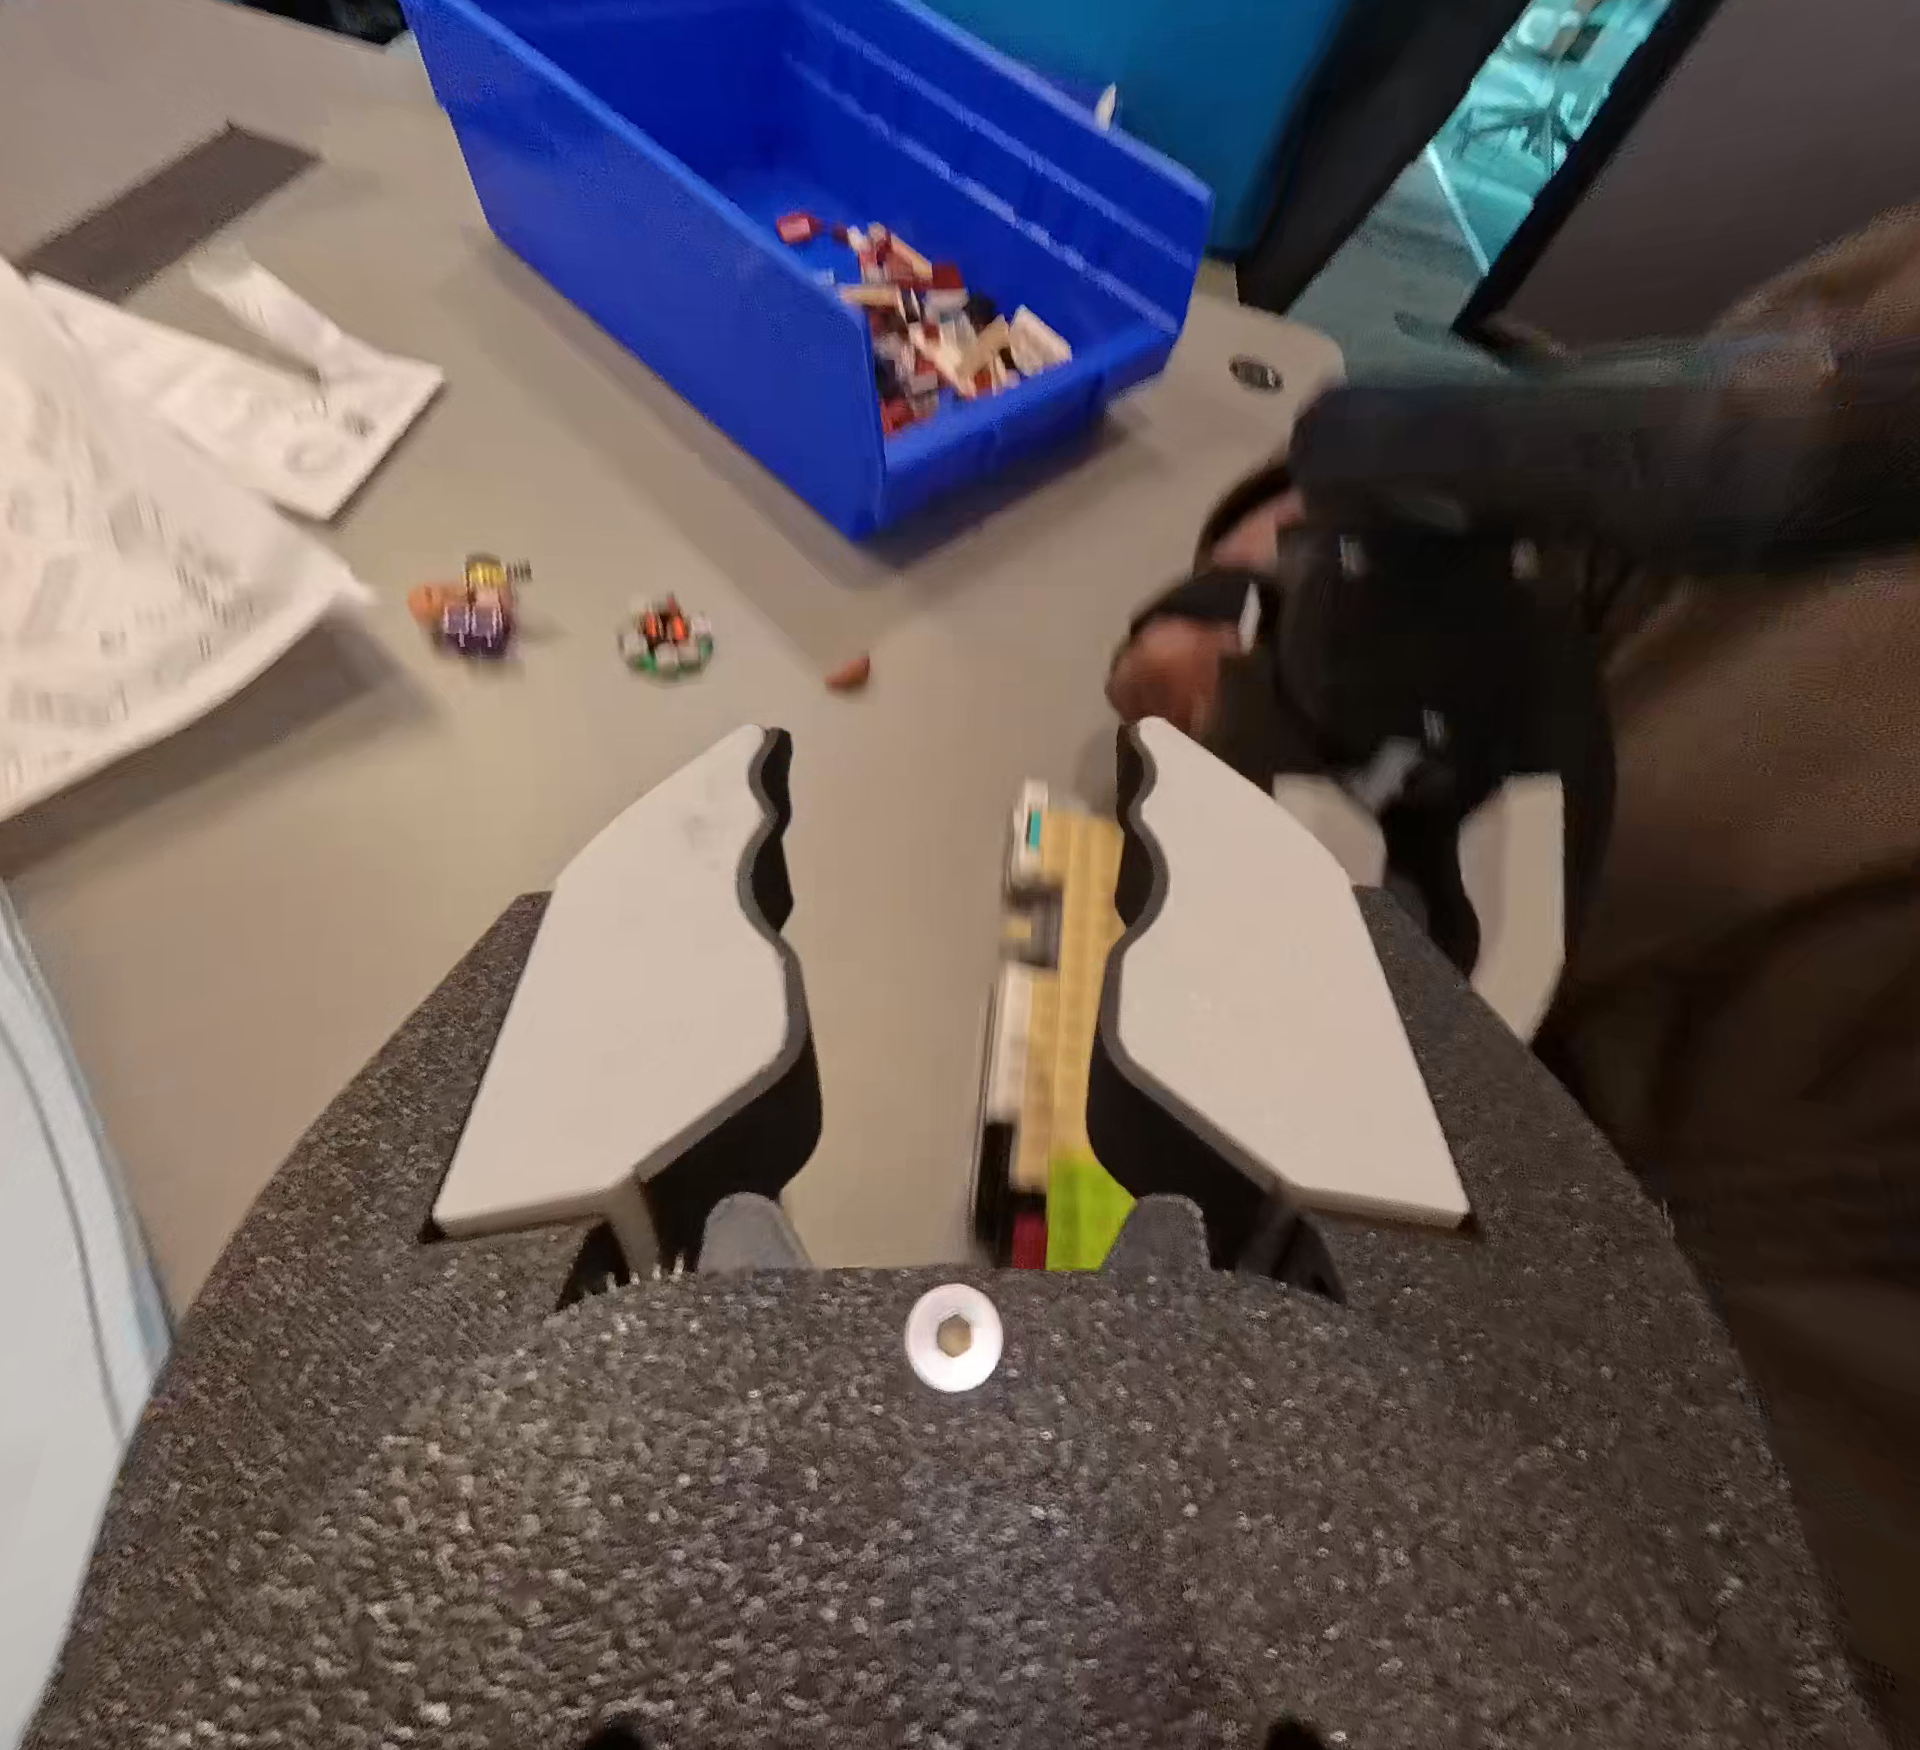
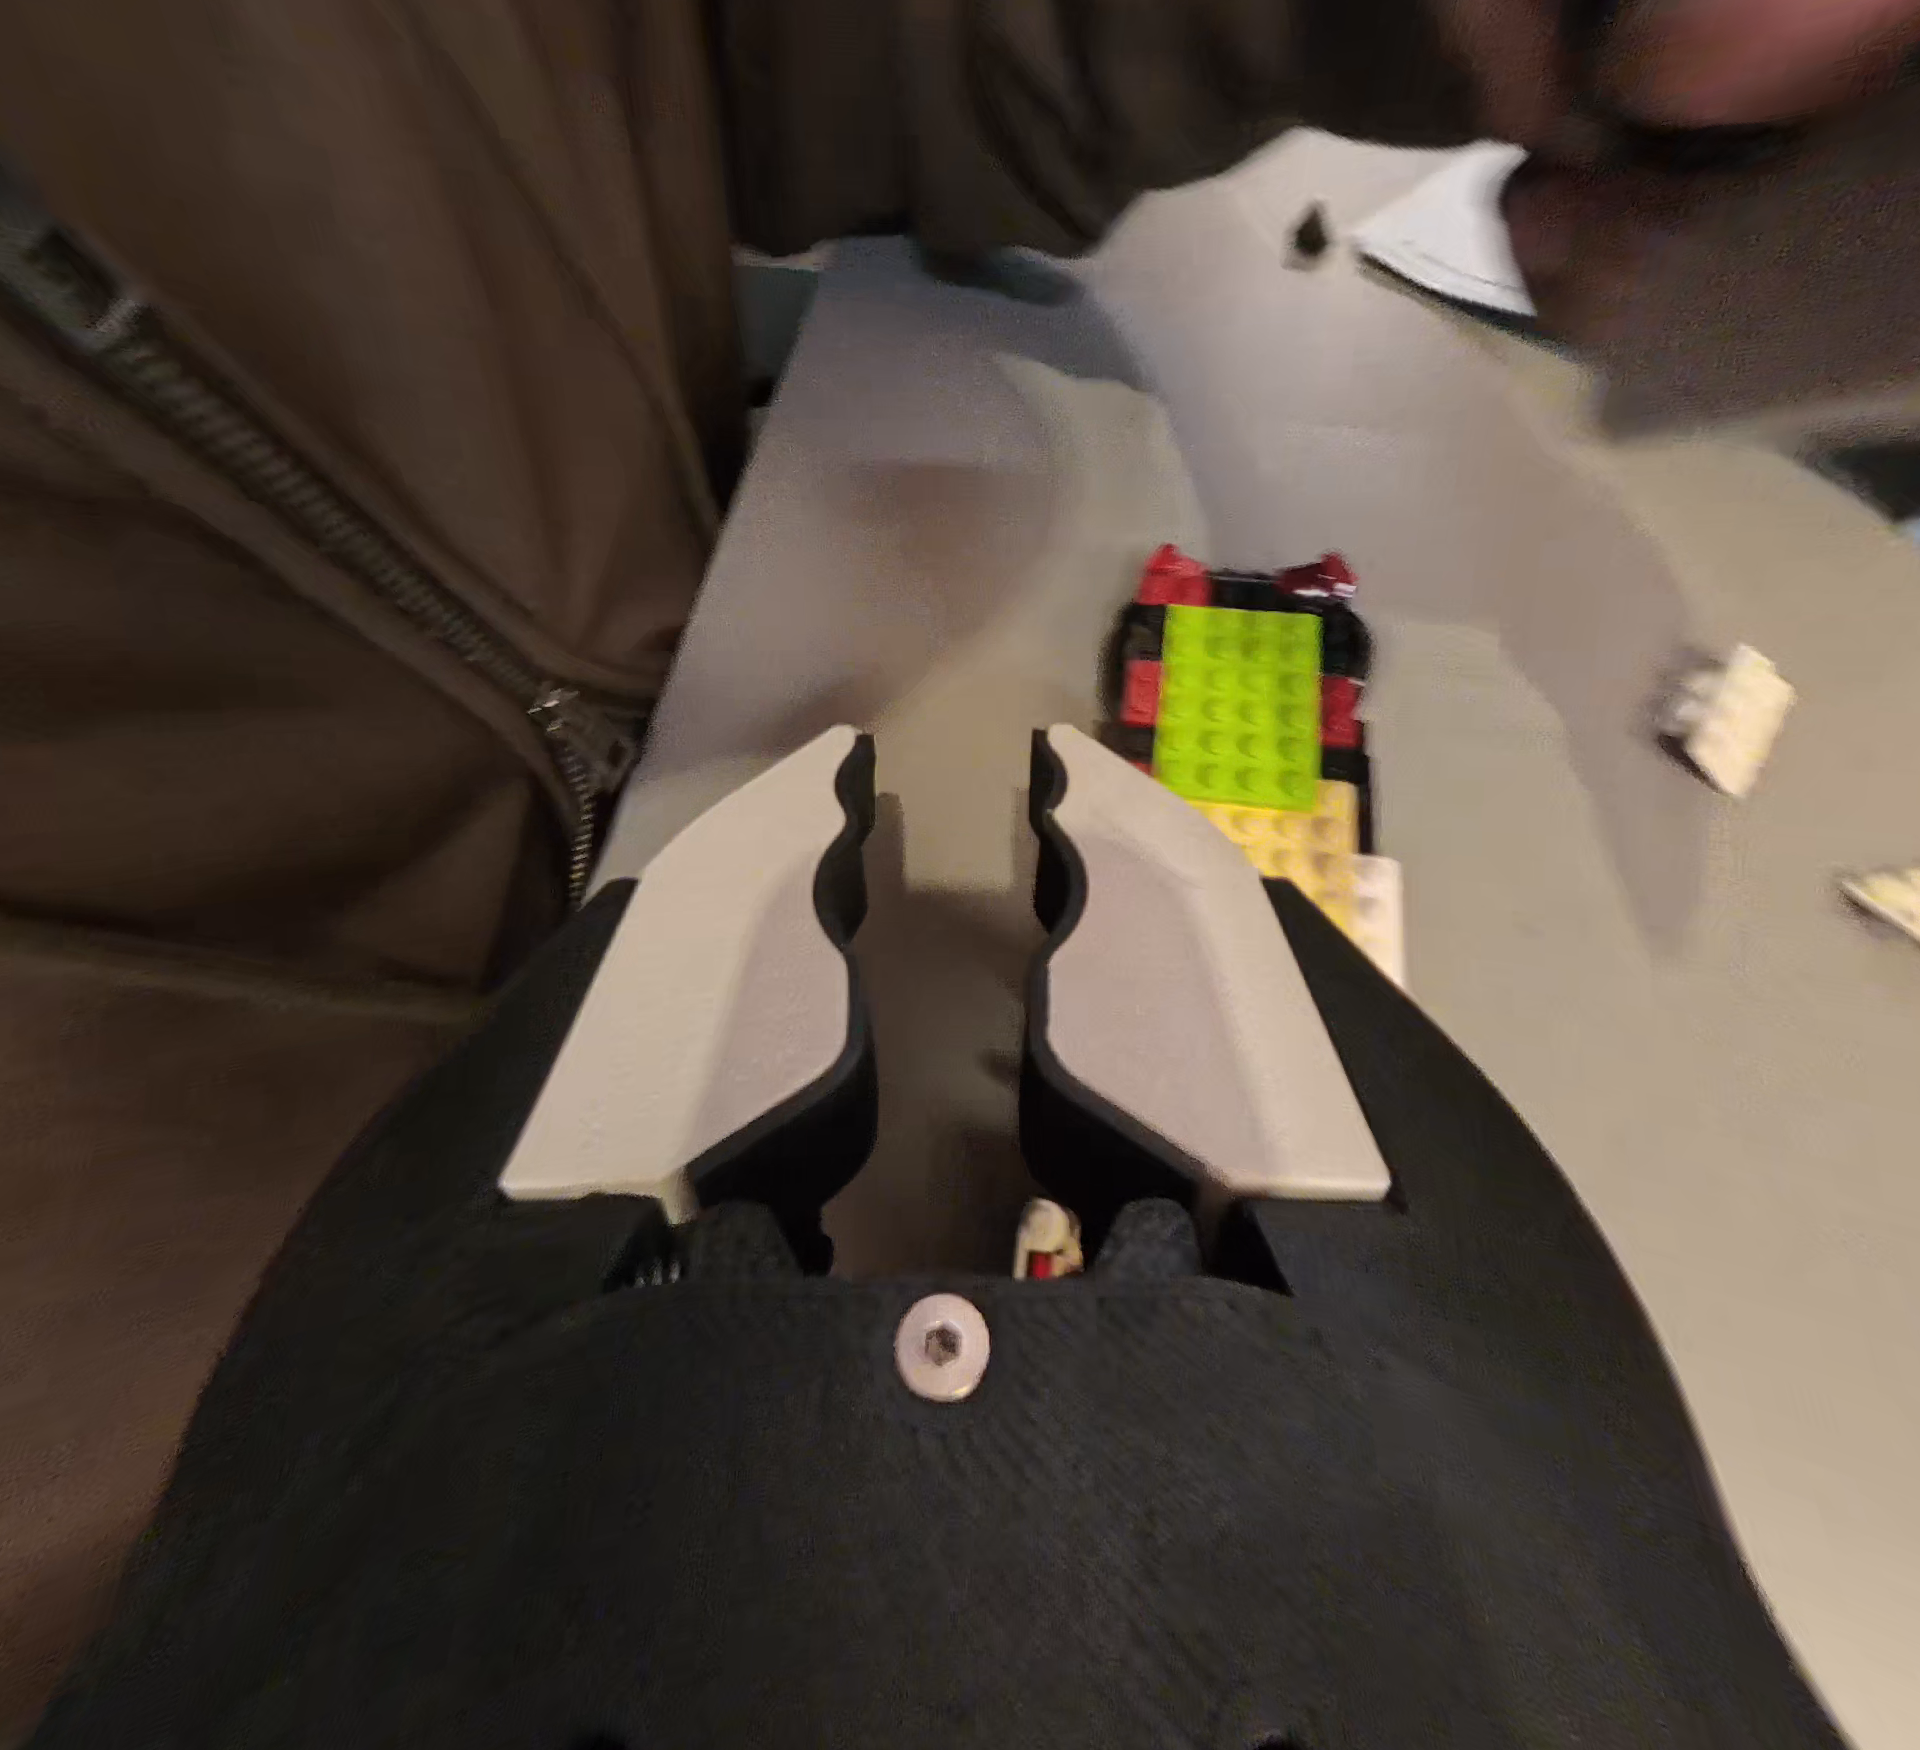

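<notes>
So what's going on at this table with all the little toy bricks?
A person in a brown zip jacket holds a two-finger gripper in each hand over a grey table. The left gripper is wide open; a long brick model with tan and lime-green plates lies between its fingers near the right one, not clamped. The right gripper is open on nothing, just beside that model. A blue plastic bin of loose bricks, two small brick builds and printed paper sheets lie farther off.
</notes>
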Demonstrator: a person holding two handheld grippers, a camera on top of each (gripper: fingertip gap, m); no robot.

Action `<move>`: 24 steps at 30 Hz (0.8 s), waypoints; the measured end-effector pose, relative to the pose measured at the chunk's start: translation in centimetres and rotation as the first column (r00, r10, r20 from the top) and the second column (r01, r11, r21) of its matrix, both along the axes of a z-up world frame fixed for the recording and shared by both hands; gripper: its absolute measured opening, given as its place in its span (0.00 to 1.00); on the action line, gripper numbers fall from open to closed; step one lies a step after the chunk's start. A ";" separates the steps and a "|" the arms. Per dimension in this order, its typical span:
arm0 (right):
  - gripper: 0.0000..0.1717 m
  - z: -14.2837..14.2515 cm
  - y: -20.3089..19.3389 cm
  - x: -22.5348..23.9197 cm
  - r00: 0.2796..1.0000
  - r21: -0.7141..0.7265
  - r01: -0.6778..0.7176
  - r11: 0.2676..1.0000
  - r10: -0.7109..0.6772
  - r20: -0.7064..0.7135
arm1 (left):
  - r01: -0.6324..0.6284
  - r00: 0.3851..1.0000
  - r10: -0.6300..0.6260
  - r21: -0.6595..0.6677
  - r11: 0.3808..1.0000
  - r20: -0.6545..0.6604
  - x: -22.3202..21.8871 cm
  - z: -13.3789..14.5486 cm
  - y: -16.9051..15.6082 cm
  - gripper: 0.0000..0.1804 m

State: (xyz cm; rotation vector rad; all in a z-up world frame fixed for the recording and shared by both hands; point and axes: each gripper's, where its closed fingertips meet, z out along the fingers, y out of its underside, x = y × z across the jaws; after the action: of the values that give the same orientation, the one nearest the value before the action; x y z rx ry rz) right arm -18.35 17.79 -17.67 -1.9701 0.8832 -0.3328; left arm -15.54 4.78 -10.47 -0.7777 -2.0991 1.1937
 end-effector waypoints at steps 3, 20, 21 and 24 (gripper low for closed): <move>0.17 0.2 -1.9 1.5 0.991 -0.015 0.130 0.991 -0.130 0.003 | 0.031 0.997 -0.031 0.004 1.000 0.071 3.0 -3.1 4.6 0.34; 0.25 -2.5 -2.8 5.6 0.966 -0.305 0.238 0.922 -0.258 -0.027 | 0.184 0.959 -0.201 0.101 0.978 0.199 3.3 -10.4 10.8 0.34; 0.25 -2.7 -2.8 5.6 0.966 -0.314 0.236 0.920 -0.258 -0.031 | 0.184 0.956 -0.204 0.111 0.977 0.209 3.3 -10.6 10.8 0.35; 0.28 -3.0 -2.7 5.6 0.967 -0.318 0.228 0.920 -0.252 -0.037 | 0.183 0.950 -0.203 0.103 0.978 0.237 3.3 -10.8 10.7 0.36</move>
State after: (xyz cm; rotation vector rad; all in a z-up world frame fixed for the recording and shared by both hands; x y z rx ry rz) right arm -12.75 15.05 -20.69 -2.1765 1.1876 -0.5708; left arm -12.28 15.52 -21.27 -1.1149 -2.1916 0.9417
